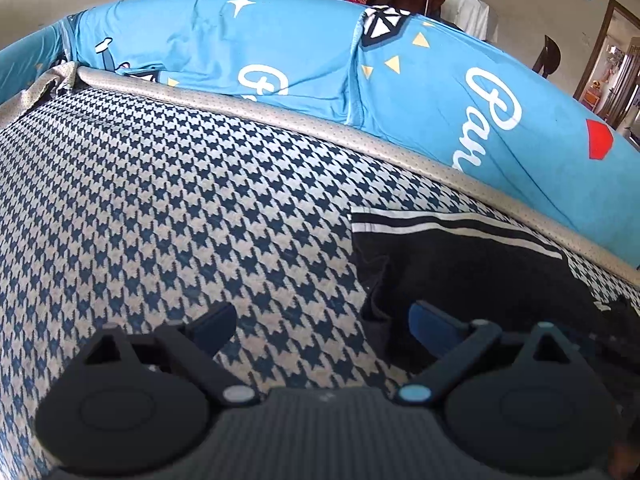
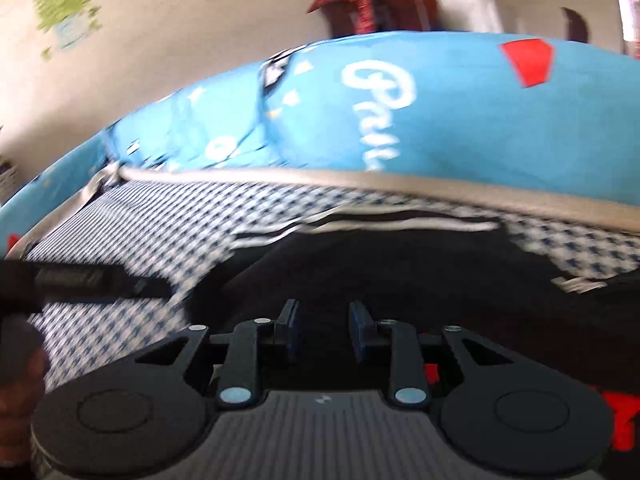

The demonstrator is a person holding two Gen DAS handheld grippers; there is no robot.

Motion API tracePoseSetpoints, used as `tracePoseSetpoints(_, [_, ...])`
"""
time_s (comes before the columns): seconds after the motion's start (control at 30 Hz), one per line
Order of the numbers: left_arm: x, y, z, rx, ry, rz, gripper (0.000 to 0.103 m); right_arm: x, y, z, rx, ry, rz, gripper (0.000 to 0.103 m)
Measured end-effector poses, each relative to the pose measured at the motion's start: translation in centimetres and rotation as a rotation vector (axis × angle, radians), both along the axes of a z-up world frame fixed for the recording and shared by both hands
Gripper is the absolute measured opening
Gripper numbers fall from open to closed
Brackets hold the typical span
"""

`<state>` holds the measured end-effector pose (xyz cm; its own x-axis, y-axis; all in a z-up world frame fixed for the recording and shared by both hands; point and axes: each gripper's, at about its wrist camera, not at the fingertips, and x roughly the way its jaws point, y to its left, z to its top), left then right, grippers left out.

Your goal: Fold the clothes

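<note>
Two claws hover empty: the left claw (image 1: 320,322) gapes beside the black garment's (image 1: 472,276) left end, its stripes running sideways, the right claw (image 2: 323,330), half-open, directly over it.

Both claws out in front of me, low and level.
My left claw (image 1: 322,322) stood spread wide with nothing between its fingers; my right claw (image 2: 323,330) had narrowed to a small gap, gripping nothing.
</note>
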<state>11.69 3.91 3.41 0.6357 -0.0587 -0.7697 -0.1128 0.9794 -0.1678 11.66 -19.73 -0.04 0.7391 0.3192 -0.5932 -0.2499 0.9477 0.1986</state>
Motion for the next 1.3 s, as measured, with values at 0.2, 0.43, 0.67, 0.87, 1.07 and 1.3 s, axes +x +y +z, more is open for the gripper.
tracePoseSetpoints(0.2, [0.3, -1.2, -0.7, 0.003, 0.023, -0.037, 0.098, 2.6, -3.1, 0.6, -0.003, -0.022, -0.099, 0.028])
tracePoseSetpoints(0.43, [0.6, -2.3, -1.5, 0.008, 0.05, -0.068, 0.098, 5.4, -5.3, -0.4, -0.034, -0.005, -0.161, 0.028])
tracePoseSetpoints(0.67, [0.9, -2.9, -1.9, 0.01, 0.065, -0.084, 0.098, 7.4, -6.7, -1.2, -0.071, 0.003, -0.193, 0.041])
tracePoseSetpoints(0.87, [1.0, -3.3, -2.1, 0.016, 0.075, -0.094, 0.098, 8.9, -6.6, -2.2, -0.094, 0.028, -0.141, 0.041])
tracePoseSetpoints(1.07, [0.9, -3.7, -2.6, 0.023, 0.081, -0.1, 0.098, 9.2, -5.6, -1.7, -0.133, -0.003, -0.112, 0.014])
tracePoseSetpoints(1.3, [1.0, -3.9, -3.1, 0.032, 0.087, -0.099, 0.098, 9.8, -4.6, 0.7, -0.169, -0.185, -0.198, 0.013])
